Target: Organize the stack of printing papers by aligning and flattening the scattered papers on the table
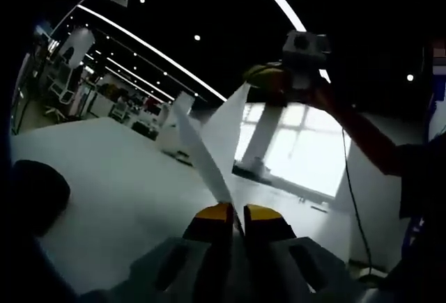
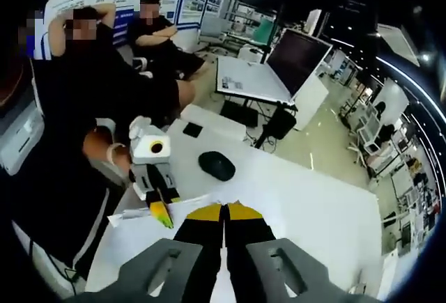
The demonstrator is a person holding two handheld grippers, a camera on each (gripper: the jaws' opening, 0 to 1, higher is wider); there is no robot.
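In the left gripper view my left gripper (image 1: 238, 214) is shut on the lower edge of the white printing papers (image 1: 198, 150), which rise edge-on up and to the left. The right gripper (image 1: 263, 79) pinches the papers' far end at the upper right, with a hand behind it. In the right gripper view my right gripper (image 2: 224, 209) has its yellow-tipped jaws pressed together on the papers (image 2: 136, 218). Those papers run left to the left gripper (image 2: 162, 216), held above the white table (image 2: 313, 205).
A black mouse (image 2: 217, 165) lies on the table beyond the grippers. People sit at the back left. A dark monitor (image 2: 296, 56) stands on another desk behind. A dark rounded object (image 1: 35, 191) sits at the left on the white tabletop (image 1: 118, 171).
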